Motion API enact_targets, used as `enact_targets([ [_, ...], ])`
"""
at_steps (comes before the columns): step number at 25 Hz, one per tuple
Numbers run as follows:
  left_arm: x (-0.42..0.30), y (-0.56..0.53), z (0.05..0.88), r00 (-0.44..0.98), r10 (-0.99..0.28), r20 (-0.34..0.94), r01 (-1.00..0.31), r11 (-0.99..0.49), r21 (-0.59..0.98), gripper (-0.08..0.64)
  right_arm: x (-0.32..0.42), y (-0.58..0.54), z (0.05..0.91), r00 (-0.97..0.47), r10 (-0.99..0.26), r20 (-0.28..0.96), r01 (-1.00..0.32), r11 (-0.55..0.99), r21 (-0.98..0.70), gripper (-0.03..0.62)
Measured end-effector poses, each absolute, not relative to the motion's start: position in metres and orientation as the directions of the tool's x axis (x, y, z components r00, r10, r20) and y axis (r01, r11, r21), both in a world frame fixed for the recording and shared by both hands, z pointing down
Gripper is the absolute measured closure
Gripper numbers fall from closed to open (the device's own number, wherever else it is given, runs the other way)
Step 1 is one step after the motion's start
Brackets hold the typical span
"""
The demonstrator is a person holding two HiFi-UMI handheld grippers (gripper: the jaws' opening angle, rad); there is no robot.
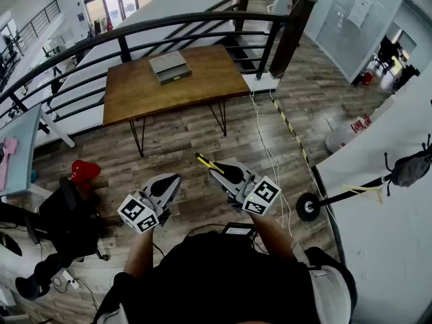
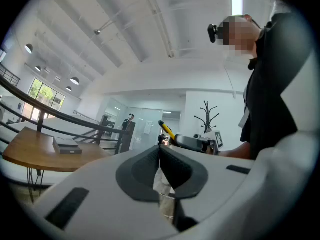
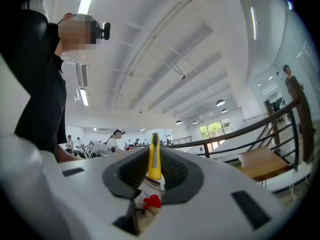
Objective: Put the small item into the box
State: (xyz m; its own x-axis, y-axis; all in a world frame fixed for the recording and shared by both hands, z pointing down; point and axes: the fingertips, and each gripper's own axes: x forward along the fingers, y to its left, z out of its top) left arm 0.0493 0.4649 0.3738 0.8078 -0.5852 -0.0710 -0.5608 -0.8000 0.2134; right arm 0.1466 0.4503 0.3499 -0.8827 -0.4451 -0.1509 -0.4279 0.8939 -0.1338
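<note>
We hold the cutter [image 3: 154,160] clamped in our right gripper [image 1: 214,171]. Its yellow body runs along the jaws and pokes out toward 11 o'clock, a grip that should steady it for carrying. Our left gripper [image 2: 160,161] has its jaws pressed together on nothing and appears idle, hanging at 9 o'clock of the right one. The box [image 1: 169,67] lies on the desk [image 1: 135,96] at 12 o'clock, well apart from both grippers, so we judge the walk across the floor [image 1: 182,140] to it is not yet made.
</note>
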Motion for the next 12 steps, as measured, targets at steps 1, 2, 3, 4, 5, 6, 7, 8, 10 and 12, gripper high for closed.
enact_targets([
  [1,0.048,0.467,0.372,0.808,-0.584,-0.072,-0.561,-0.801,0.209,0.545,0.143,0.452,0.348,-0.885,-0.44,-0.154,-0.424,0.896,-0.13,0.522],
  [2,0.046,0.469,0.371,0.809,-0.583,-0.071,-0.56,-0.802,0.206,0.545,0.14,0.455,0.346,-0.886,-0.437,-0.156,-0.421,0.898,-0.127,0.522],
  [3,0.045,0.471,0.371,0.81,-0.582,-0.07,-0.56,-0.803,0.204,0.544,0.138,0.457,0.345,-0.886,-0.436,-0.159,-0.42,0.899,-0.127,0.522],
  [4,0.045,0.473,0.372,0.811,-0.581,-0.067,-0.558,-0.804,0.205,0.545,0.137,0.459,0.344,-0.885,-0.438,-0.16,-0.421,0.898,-0.128,0.522],
  [5,0.045,0.474,0.373,0.814,-0.578,-0.065,-0.556,-0.805,0.206,0.545,0.137,0.46,0.344,-0.883,-0.442,-0.161,-0.424,0.896,-0.132,0.522],
  [6,0.046,0.475,0.373,0.816,-0.574,-0.066,-0.551,-0.808,0.206,0.545,0.138,0.461,0.345,-0.881,-0.446,-0.158,-0.428,0.894,-0.135,0.522],
  [7,0.046,0.476,0.372,0.819,-0.569,-0.07,-0.547,-0.812,0.203,0.545,0.138,0.462,0.345,-0.881,-0.448,-0.155,-0.43,0.893,-0.137,0.522],
  [8,0.047,0.477,0.371,0.821,-0.566,-0.075,-0.544,-0.815,0.199,0.545,0.138,0.462,0.346,-0.881,-0.448,-0.152,-0.43,0.892,-0.138,0.522],
  [10,0.048,0.479,0.367,0.82,-0.567,-0.079,-0.544,-0.815,0.2,0.545,0.139,0.464,0.346,-0.882,-0.447,-0.148,-0.429,0.893,-0.138,0.522],
  [12,0.048,0.479,0.366,0.817,-0.571,-0.077,-0.548,-0.812,0.201,0.543,0.139,0.467,0.345,-0.882,-0.445,-0.151,-0.428,0.894,-0.135,0.521],
])
